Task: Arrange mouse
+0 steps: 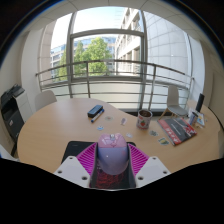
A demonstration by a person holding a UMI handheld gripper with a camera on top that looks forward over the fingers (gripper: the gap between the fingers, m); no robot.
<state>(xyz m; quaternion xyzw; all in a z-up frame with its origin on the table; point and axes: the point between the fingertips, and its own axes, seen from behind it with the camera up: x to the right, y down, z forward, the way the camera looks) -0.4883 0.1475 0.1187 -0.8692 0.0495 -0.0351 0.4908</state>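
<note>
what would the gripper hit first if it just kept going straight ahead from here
The gripper is shut on the mouse. Straight ahead the table looks bare at first, then comes a small item near mid-table. Depth is unclear, so it may pass over it toward the railing.

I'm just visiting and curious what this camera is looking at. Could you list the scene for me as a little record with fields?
setting: round wooden table by big windows
claw: its two fingers sit on either side of the mouse
mouse: between the claw's fingers, over a dark mouse mat
grip: looks closed on the mouse
beyond the claw: a dark small box, a mug, magazines
seating: chairs around the table
</note>
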